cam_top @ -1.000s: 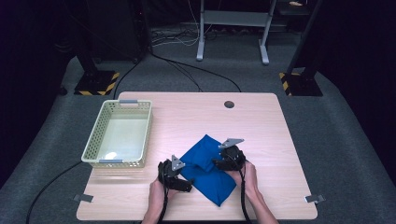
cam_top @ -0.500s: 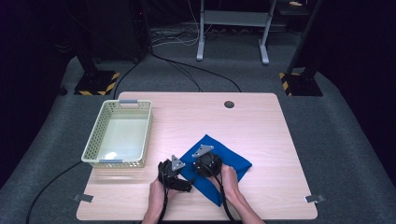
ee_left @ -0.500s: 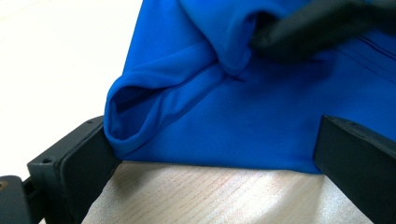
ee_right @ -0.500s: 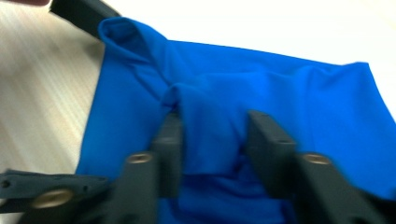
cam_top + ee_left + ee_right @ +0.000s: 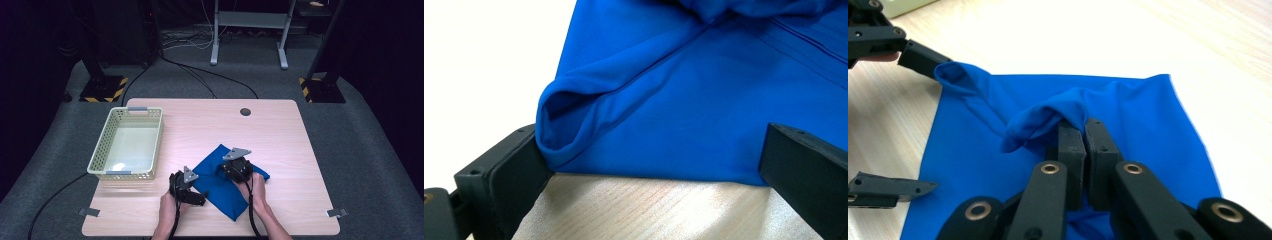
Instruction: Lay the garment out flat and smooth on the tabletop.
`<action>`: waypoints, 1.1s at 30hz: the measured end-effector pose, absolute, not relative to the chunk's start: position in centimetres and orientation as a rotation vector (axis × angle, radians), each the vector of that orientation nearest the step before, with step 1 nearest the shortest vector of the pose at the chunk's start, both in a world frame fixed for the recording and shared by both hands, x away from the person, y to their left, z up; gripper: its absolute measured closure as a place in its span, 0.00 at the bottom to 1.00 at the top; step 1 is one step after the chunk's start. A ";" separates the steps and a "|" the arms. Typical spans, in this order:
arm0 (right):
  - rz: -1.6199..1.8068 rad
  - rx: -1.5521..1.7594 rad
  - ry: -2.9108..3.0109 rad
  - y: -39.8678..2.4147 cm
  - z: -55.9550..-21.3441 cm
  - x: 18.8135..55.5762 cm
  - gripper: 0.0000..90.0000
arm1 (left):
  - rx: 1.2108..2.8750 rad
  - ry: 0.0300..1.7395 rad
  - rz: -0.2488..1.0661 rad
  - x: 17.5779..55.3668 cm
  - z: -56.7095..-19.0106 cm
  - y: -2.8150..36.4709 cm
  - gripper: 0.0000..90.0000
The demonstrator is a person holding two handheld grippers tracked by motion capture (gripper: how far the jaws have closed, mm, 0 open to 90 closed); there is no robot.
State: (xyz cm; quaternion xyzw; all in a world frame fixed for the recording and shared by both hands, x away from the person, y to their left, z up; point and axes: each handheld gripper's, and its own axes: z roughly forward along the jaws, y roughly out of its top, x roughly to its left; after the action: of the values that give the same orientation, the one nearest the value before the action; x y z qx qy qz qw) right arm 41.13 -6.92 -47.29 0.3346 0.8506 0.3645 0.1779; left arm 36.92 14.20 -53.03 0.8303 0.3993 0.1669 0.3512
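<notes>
The right gripper [image 5: 1083,132] hides part of the blue fabric cloth [image 5: 220,180]; its jaws have just been closing and now pinch a raised fold. The left gripper [image 5: 649,165] stands open around the cloth's edge. The cloth lies on the light wooden table [image 5: 200,125], long axis diagonal, beside the cream plastic basket [image 5: 100,160].

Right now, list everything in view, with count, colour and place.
cloth: one, blue, front middle of the table, partly folded.
basket: one, cream, left side of the table, nothing inside.
table: one, light wood, round hole near its far edge.
tape tabs: two, grey, front corners.
left gripper: one, black, open around the cloth's near edge.
right gripper: one, black, shut on a bunched fold of cloth.
</notes>
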 end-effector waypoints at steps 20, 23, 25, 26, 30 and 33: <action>1.096 1.024 2.311 -11.1 -44.6 43.1 0.98 | 2.149 1.034 0.433 36.9 -53.0 14.2 0.01; 1.100 1.037 2.295 -11.7 -44.4 43.3 0.98 | 2.148 1.034 0.433 36.9 -53.0 14.2 0.01; 1.105 1.052 2.289 -12.1 -44.3 43.5 0.98 | 2.149 1.033 0.433 36.9 -53.0 14.2 0.01; 1.100 1.055 2.288 -12.3 -44.2 43.6 0.98 | 2.149 1.033 0.434 36.9 -53.0 14.2 0.01; 1.093 1.063 2.287 -12.7 -44.0 44.0 0.98 | 2.149 1.033 0.433 36.9 -53.0 14.2 0.01; 1.081 1.073 2.282 -13.2 -44.0 44.4 0.98 | 2.149 1.033 0.433 36.9 -53.0 14.2 0.01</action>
State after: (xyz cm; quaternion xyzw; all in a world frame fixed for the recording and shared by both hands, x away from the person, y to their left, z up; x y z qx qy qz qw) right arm 44.45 -13.18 -43.96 0.3836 0.8153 0.3861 0.1979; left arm 36.92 14.19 -53.03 0.8302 0.3990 0.1672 0.3516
